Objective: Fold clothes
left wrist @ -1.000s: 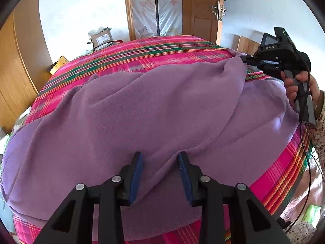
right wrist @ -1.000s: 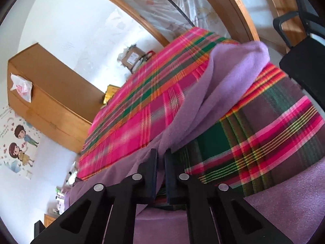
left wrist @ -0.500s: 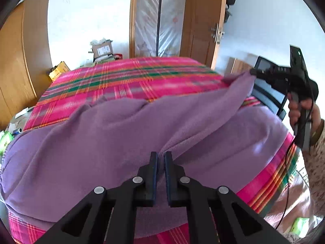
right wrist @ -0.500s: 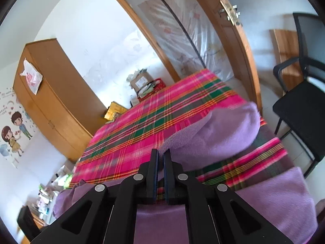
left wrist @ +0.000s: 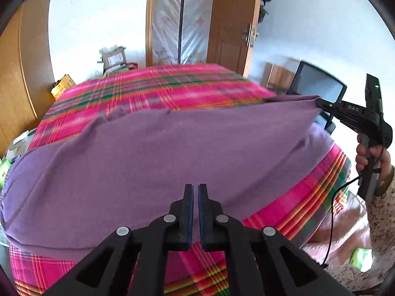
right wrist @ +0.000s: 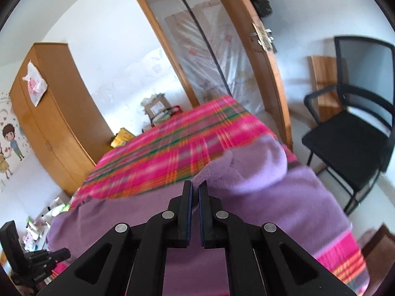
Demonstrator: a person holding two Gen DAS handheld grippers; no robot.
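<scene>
The purple fleece garment [left wrist: 158,153] lies spread across my plaid bedspread [left wrist: 172,86]. My left gripper [left wrist: 193,190] has just closed, pinching its near edge; my right gripper [right wrist: 194,187] is clamped on a corner, lifting it taut beside the black chair [right wrist: 355,128]

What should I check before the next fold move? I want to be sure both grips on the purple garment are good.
1. Left gripper pinching the purple garment: ok, it has just closed on a fold.
2. Right gripper pinching the garment's far edge: ok.
3. Cloth between the two grips taut: ok, mostly smooth.
4. Plaid bed cover beyond the garment free for laying it: ok.
5. Black chair clear of the right hand: cannot tell.
</scene>
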